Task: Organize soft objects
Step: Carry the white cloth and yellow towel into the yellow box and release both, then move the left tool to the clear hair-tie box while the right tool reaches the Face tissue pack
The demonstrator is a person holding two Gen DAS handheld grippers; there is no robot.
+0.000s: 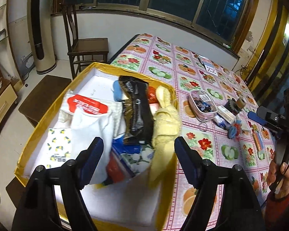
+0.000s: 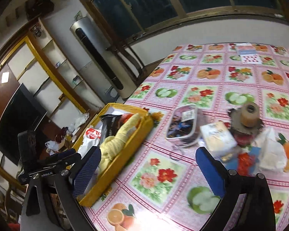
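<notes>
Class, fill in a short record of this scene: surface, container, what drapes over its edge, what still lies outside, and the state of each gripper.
surface: table with fruit-and-flower cloth
container: yellow box, holding soft items
over edge: yellow towel
outside: clear pouch, tissue pack
left gripper: open, empty
right gripper: open, empty
</notes>
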